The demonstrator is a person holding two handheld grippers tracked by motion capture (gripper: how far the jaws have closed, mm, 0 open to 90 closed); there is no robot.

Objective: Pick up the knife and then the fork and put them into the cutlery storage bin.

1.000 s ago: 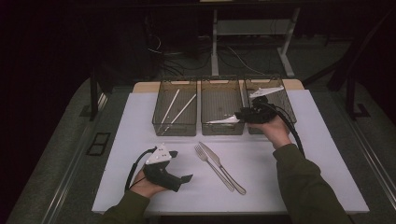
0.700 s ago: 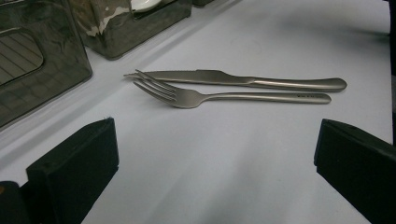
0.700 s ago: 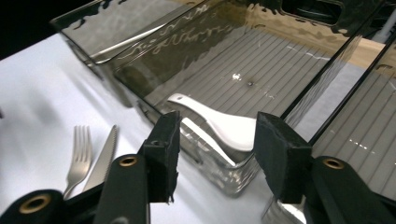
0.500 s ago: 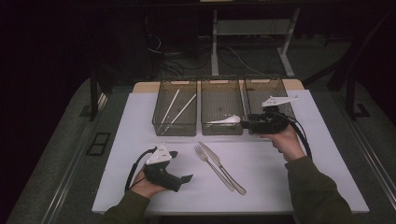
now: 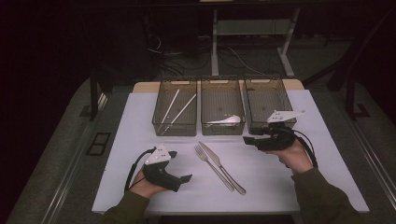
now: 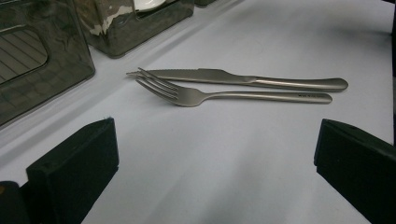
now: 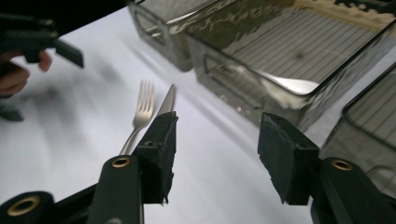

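Note:
A metal fork (image 5: 205, 156) and knife (image 5: 223, 168) lie side by side in the middle of the white mat (image 5: 135, 126). A white spoon (image 5: 226, 120) rests in the middle clear bin (image 5: 219, 132). My right gripper (image 5: 247, 139) hovers in front of the right bin (image 5: 264, 100), pointing left. Its jaws have just been opening and stand apart with nothing between them (image 7: 217, 144); the fork (image 7: 140, 112) lies beyond. My left gripper (image 5: 181, 165) rests at the lower left, open and empty (image 6: 215, 158), facing the fork (image 6: 196, 95) and knife (image 6: 243, 79).
The left bin (image 5: 175, 132) holds two pale chopsticks (image 5: 177, 109). The three bins stand in a row along the mat's far edge. A dark floor with cables and table legs lies beyond.
The right gripper let go of the white spoon over the middle bin, then drew back to the right and toward the front. The spoon now lies in that bin. The left gripper stayed put.

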